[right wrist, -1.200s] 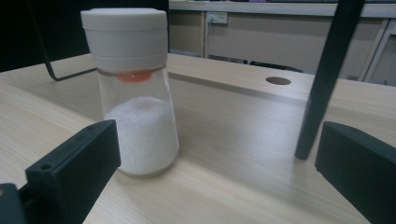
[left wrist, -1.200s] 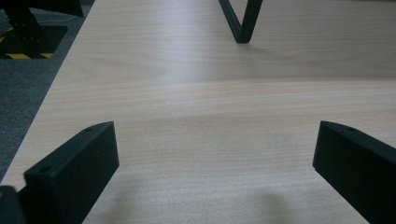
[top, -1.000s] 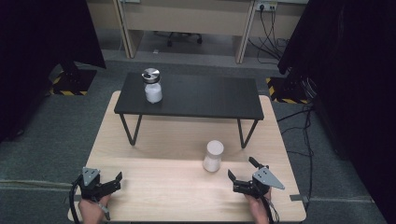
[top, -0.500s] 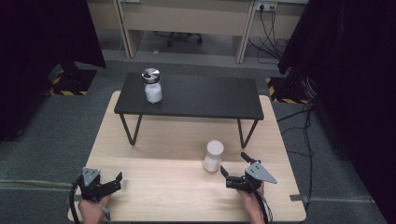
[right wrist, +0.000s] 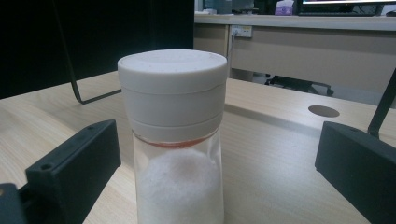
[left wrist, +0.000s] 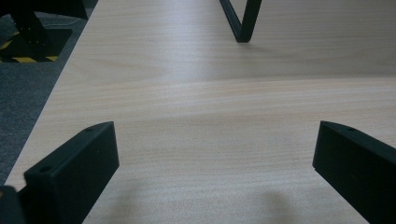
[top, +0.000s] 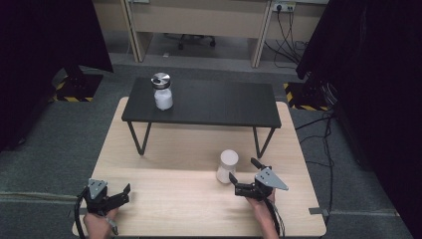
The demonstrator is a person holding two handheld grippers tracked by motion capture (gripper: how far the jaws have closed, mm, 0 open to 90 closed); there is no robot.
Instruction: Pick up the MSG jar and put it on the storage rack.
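Observation:
A clear jar [top: 227,167] with a white lid and white powder inside stands upright on the wooden table [top: 164,144]. My right gripper [top: 243,171] is open just right of the jar, one jaw on each side of it. In the right gripper view the jar [right wrist: 175,140] rises close up between the spread jaws of the right gripper [right wrist: 217,140], with no contact that I can see. My left gripper [top: 123,195] rests open near the table's front left corner. In its own view the left gripper [left wrist: 215,140] has only bare wood between its jaws.
A low black table [top: 224,102] stands on the far half of the wooden table. On its left end sits a second jar [top: 162,92] with a metal lid. One of its legs [left wrist: 240,21] is ahead of the left gripper. Dark curtains hang on both sides.
My right gripper has moved left and forward to the white-lidded jar, so its jaws now flank it. The left gripper and both jars have stayed put.

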